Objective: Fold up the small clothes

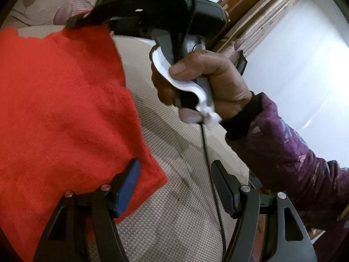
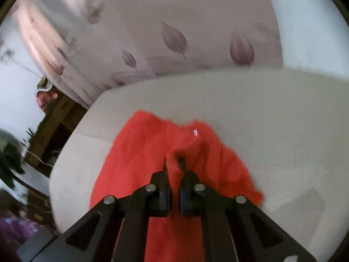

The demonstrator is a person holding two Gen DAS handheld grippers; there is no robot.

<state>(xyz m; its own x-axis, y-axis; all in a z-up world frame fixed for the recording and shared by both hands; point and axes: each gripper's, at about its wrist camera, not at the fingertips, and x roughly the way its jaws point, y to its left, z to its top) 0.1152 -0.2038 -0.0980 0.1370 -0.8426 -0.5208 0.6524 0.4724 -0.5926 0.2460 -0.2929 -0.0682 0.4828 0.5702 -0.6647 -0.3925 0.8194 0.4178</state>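
Note:
A small red knitted garment (image 1: 61, 109) lies on a beige woven cushion (image 1: 178, 196). In the left wrist view my left gripper (image 1: 174, 174) is open, its left finger over the garment's lower right corner, its right finger over bare cushion. The right gripper's body (image 1: 152, 6), held by a hand, sits at the garment's far edge. In the right wrist view my right gripper (image 2: 174, 163) is nearly closed, pinching a fold of the red garment (image 2: 139, 152), which bunches up around the fingertips.
The cushion (image 2: 261, 120) has a backrest with a purple leaf print (image 2: 174, 37). A wooden frame (image 1: 246, 6) and a white wall (image 1: 305, 65) lie beyond. The person's purple sleeve (image 1: 294, 163) crosses the right side. A black cable (image 1: 209, 163) hangs between the left gripper's fingers.

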